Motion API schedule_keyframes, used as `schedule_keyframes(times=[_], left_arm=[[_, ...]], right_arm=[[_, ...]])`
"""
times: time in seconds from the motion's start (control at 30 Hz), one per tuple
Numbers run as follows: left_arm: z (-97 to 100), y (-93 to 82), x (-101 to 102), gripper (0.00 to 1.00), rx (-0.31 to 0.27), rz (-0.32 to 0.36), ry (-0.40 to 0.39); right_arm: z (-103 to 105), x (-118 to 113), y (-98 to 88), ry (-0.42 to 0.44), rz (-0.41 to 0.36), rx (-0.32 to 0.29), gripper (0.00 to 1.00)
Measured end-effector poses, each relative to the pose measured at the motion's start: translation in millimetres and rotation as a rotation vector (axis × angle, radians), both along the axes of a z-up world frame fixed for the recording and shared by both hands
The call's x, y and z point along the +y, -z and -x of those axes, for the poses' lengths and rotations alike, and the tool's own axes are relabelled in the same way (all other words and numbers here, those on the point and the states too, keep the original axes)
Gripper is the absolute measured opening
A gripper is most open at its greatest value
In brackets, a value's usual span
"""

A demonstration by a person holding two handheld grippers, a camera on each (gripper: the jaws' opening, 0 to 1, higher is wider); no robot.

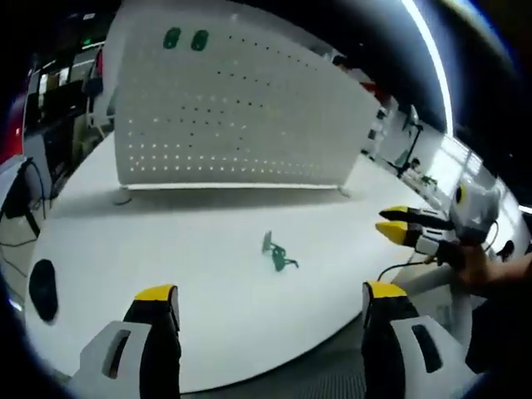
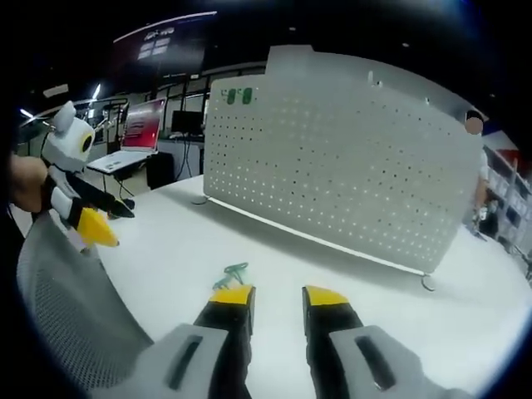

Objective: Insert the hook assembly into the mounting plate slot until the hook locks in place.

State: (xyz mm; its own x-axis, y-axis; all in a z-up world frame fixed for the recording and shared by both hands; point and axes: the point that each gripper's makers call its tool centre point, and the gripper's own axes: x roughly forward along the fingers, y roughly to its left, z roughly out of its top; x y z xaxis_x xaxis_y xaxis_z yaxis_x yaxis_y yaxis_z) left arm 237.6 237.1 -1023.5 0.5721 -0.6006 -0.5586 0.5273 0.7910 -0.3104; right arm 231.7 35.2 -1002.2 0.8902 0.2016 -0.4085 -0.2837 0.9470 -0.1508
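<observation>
Hook (image 1: 279, 255), a small green piece, lies loose on the white table (image 1: 199, 249), toward the near edge and well apart from the white pegboard (image 1: 241, 108) that stands upright on small feet farther back. In the right gripper view the same hook (image 2: 236, 272) sits just beyond the tip of one jaw, close to it, though whether it touches cannot be told. Two green marks (image 1: 185, 39) show near an upper corner of the pegboard. The left gripper (image 1: 270, 293) hangs over the near edge of the table with its yellow-tipped jaws spread wide apart, holding nothing and touching nothing; the hook lies ahead of the gap between them. The right gripper (image 2: 278, 295) has its jaws parted by a narrower gap, also empty. In the left gripper view the right gripper (image 1: 397, 223) comes in from the side, held by a hand (image 1: 474, 266), its yellow tips pointing toward the hook but well short of it. In the right gripper view the left gripper (image 2: 96, 226) appears at the side above the table's edge. A dark oval object (image 1: 43, 288) rests on the table near its far side edge. A laptop (image 2: 137, 137) stands on a desk in the background.
</observation>
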Motion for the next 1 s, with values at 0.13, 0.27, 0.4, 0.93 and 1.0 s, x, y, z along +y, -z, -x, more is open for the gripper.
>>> schedule_keyframes(times=[0.13,0.27,0.4,0.93,1.0], left_arm=[[1.2,-1.9,0,0.9,-0.004,0.014,-0.011],[3.1,-1.3,0,0.89,-0.014,0.002,0.011],[2.7,-3.3,-2,0.9,-0.018,0.023,0.015],[1.0,-4.1,-2,0.88,-0.022,0.043,0.023],[0.1,-4.4,-1,0.88,-0.018,0.053,0.016]], right_arm=[[1,5,3.2,-0.024,0.013,0.013,0.18],[4,13,8.0,-0.059,0.04,0.03,0.18],[5,21,15.1,-0.101,0.047,0.064,0.18],[-17,58,86.4,-0.277,0.087,0.353,0.15],[-23,59,94.5,-0.299,0.109,0.371,0.15]])
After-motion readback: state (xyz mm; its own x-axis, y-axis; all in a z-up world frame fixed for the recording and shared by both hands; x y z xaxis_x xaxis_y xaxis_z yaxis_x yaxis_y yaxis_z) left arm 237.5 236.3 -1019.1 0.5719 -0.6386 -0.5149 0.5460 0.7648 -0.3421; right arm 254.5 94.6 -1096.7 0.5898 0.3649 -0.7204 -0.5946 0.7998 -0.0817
